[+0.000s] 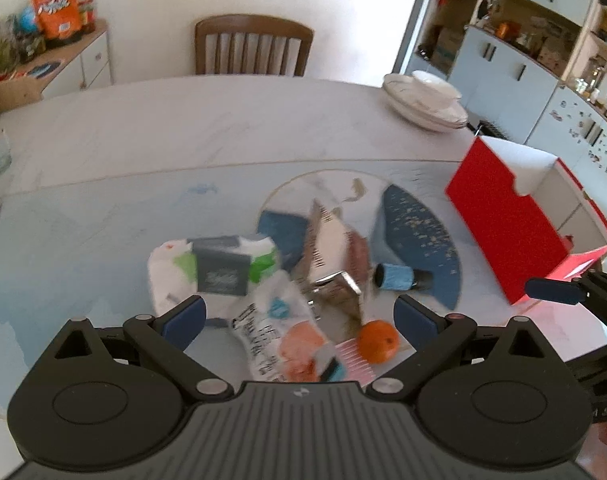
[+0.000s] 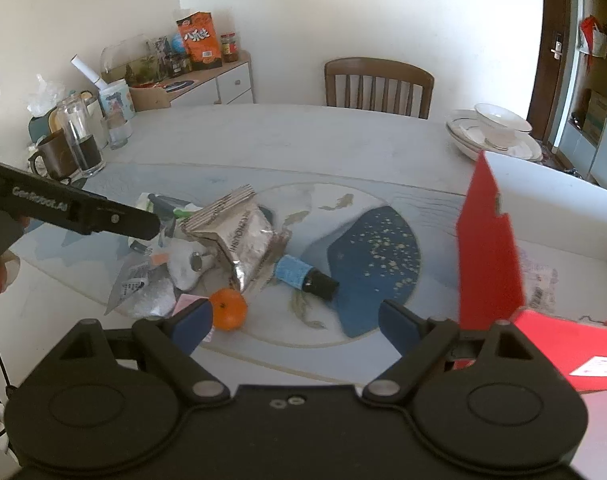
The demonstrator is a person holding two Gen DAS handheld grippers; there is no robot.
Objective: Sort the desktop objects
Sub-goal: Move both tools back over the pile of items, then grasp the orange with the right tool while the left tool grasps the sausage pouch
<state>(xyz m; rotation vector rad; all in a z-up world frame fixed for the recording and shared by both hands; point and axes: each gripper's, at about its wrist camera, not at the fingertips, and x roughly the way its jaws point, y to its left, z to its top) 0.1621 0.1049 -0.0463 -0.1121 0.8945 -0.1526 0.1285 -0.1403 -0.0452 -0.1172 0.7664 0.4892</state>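
Observation:
A heap of desktop clutter lies mid-table. It holds an orange (image 1: 377, 341) (image 2: 228, 309), a silver foil bag (image 1: 333, 252) (image 2: 239, 240), a small blue-labelled dark bottle (image 1: 399, 276) (image 2: 303, 276), a grey box (image 1: 221, 266) on white-green wrappers, and a printed plastic pouch (image 1: 263, 328). A red open box (image 1: 503, 220) (image 2: 491, 256) stands to the right. My left gripper (image 1: 299, 320) is open and empty, hovering just above the heap. My right gripper (image 2: 295, 322) is open and empty, near the orange and beside the red box.
Stacked white plates and a bowl (image 1: 427, 100) (image 2: 495, 132) sit at the far right. Glass jars and a mug (image 2: 75, 144) stand at the far left. A wooden chair (image 1: 253, 46) is behind the table. A sideboard with snacks (image 2: 199, 64) lines the wall.

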